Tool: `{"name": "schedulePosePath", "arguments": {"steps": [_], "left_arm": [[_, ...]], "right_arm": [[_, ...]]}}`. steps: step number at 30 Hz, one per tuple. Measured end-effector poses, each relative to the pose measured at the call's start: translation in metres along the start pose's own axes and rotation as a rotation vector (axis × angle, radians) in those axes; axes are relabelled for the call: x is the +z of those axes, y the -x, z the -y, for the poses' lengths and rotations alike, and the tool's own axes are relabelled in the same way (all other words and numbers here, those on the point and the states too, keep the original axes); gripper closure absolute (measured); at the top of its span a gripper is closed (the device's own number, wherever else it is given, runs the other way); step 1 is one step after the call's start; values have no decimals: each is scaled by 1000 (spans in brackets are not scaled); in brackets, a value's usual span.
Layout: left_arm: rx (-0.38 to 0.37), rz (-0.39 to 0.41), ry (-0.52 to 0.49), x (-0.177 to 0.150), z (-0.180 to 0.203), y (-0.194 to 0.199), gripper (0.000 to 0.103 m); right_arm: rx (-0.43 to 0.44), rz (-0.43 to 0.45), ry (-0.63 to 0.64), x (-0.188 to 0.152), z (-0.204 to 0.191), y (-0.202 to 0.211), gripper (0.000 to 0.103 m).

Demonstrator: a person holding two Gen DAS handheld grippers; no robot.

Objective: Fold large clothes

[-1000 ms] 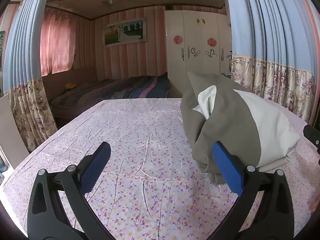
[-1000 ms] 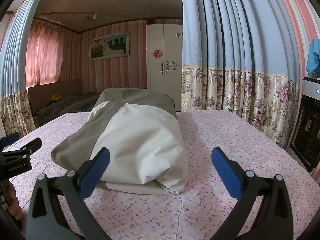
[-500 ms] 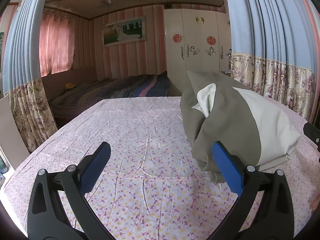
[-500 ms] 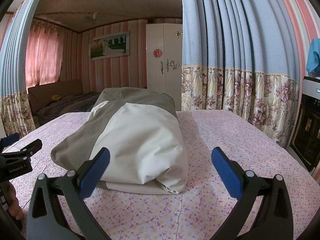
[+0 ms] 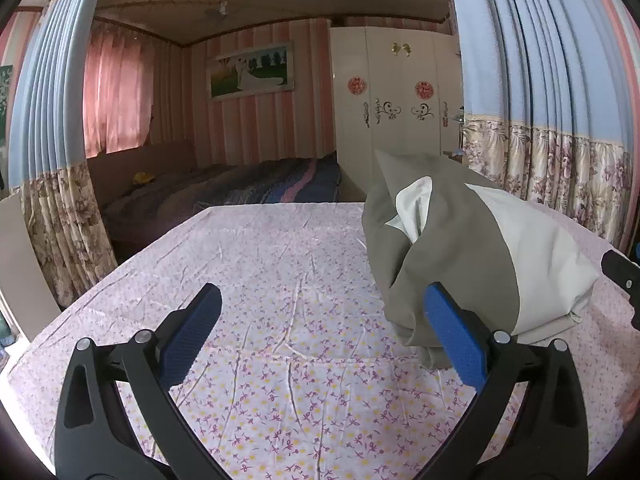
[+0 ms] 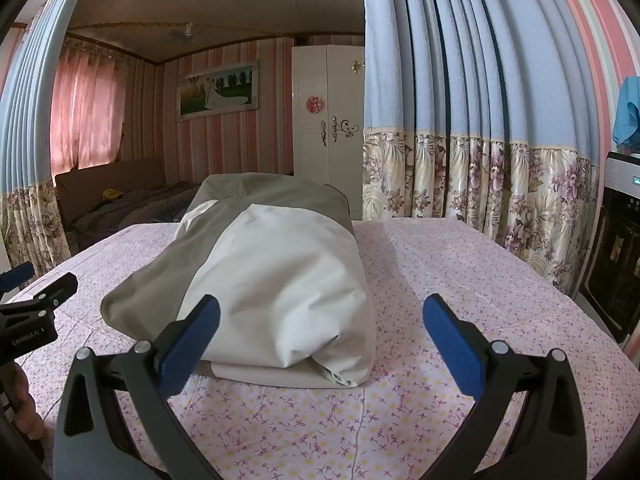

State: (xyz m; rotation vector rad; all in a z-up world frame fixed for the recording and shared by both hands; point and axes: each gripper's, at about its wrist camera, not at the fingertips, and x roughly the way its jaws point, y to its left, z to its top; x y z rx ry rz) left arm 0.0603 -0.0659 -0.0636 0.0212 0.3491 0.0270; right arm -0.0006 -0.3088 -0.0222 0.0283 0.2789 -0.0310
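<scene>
While the floral tablecloth point(image 6: 460, 264) lies slick, the folded grey-and-cream garment point(image 6: 280, 272), centre frame, looks puffy and might spring open or slide. Left gripper point(image 5: 320, 328) and right gripper point(image 6: 320, 330) both gape wide, empty.

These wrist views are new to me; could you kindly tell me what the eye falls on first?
First, the puffy grey-and-cream folded garment lying on the pink floral tablecloth. Next, the blue pads of the open left hand-held gripper and open right hand-held gripper low in each view, neither touching it. Behind hang blue floral-hemmed curtains.
</scene>
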Motion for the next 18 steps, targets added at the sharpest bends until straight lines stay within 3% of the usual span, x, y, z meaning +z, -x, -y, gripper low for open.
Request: {"name": "schedulePosePath", "arguments": {"steps": [18], "left_arm": [[6, -10, -5, 1, 1, -4, 3]], "right_arm": [[0, -1, 0, 0, 0, 0, 2]]}}
